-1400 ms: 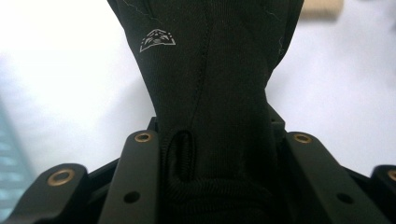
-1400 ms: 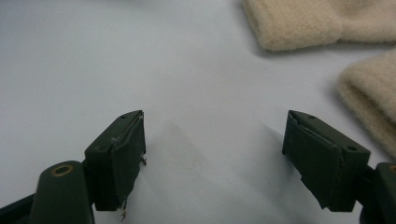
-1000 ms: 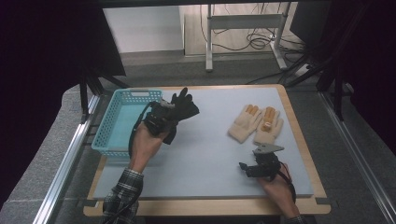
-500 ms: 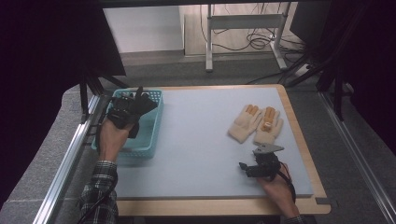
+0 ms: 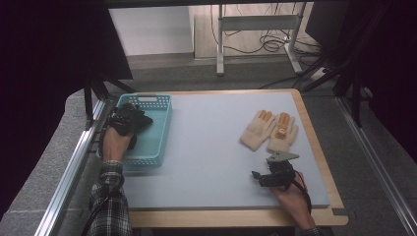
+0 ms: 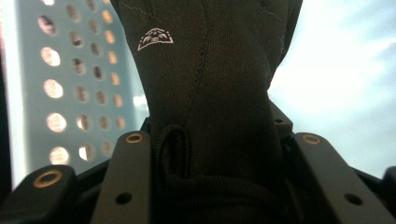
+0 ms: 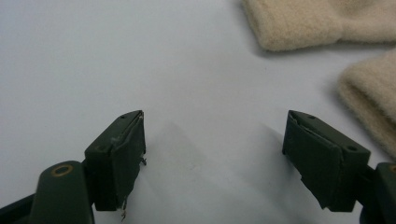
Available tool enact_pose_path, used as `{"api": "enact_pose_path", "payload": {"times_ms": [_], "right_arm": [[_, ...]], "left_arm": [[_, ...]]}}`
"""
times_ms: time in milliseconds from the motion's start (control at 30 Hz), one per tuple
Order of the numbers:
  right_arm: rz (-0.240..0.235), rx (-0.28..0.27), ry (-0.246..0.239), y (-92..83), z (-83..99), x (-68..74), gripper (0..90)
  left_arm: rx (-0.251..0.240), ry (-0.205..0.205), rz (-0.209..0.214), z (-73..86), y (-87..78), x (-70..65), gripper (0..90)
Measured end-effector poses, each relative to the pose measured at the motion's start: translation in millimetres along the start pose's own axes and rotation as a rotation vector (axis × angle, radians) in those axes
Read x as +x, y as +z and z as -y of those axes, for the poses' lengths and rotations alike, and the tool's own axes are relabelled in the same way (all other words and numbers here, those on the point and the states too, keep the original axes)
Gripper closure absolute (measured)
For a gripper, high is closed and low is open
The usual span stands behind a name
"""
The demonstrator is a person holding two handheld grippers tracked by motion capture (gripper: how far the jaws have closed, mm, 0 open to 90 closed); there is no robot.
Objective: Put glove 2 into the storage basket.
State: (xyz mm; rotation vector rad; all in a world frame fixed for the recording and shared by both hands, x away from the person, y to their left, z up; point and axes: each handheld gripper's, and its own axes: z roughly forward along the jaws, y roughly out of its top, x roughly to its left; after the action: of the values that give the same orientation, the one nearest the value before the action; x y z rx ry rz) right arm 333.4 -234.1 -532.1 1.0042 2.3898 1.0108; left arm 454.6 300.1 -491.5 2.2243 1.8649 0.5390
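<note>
At the desk's left edge my left gripper (image 5: 129,123) hangs over the teal basket (image 5: 158,129), its jaws just easing open though the black glove (image 6: 210,93) is between them and bunched against both pads. Toward the right edge, the two cream gloves (image 5: 269,130) lie side by side on the desk (image 5: 211,147). Near the front right corner my right gripper (image 5: 259,177) rests low with its jaws wide apart on nothing.
</note>
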Motion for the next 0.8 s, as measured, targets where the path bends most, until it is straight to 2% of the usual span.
{"api": "enact_pose_path", "payload": {"times_ms": [67,167,233,267,300,333,400,467,533,733,800], "right_arm": [[0.000,0.000,0.000,0.0,0.0,0.0,20.9],[-0.001,0.000,0.000,-0.1,0.0,-0.1,21.0],[-0.001,0.000,0.000,-0.1,0.0,-0.1,20.9],[-0.001,0.000,0.000,-0.1,0.0,-0.1,20.9],[-0.001,0.000,0.000,-0.1,0.0,-0.1,20.9],[-0.001,0.000,0.000,-0.1,0.0,-0.1,20.9],[0.000,0.000,0.000,0.0,0.0,0.0,20.9],[-0.001,0.000,0.000,0.0,0.0,0.0,20.9],[-0.001,0.000,0.000,-0.1,0.0,-0.1,20.9],[0.000,0.000,0.000,0.0,0.0,0.0,20.9],[0.000,0.000,0.000,0.0,0.0,0.0,20.9]], "left_arm": [[0.018,0.002,-0.032,-0.5,4.4,3.1,57.1],[0.034,-0.002,-0.048,0.1,7.9,7.0,52.7],[0.047,0.005,-0.056,1.4,11.2,8.5,43.8],[0.046,0.024,-0.076,1.7,12.3,7.6,36.1],[0.046,0.024,-0.076,1.7,12.3,7.6,30.9],[0.043,0.047,-0.075,2.3,12.0,6.7,30.9],[0.047,0.068,-0.059,2.4,9.7,3.9,17.1],[0.050,0.090,-0.056,2.9,5.8,1.5,10.0],[0.033,0.090,-0.053,4.5,0.5,1.5,5.8],[-0.051,0.022,0.044,12.4,-14.7,11.2,2.6],[-0.091,0.006,0.090,15.5,-20.2,12.7,2.5]]}}
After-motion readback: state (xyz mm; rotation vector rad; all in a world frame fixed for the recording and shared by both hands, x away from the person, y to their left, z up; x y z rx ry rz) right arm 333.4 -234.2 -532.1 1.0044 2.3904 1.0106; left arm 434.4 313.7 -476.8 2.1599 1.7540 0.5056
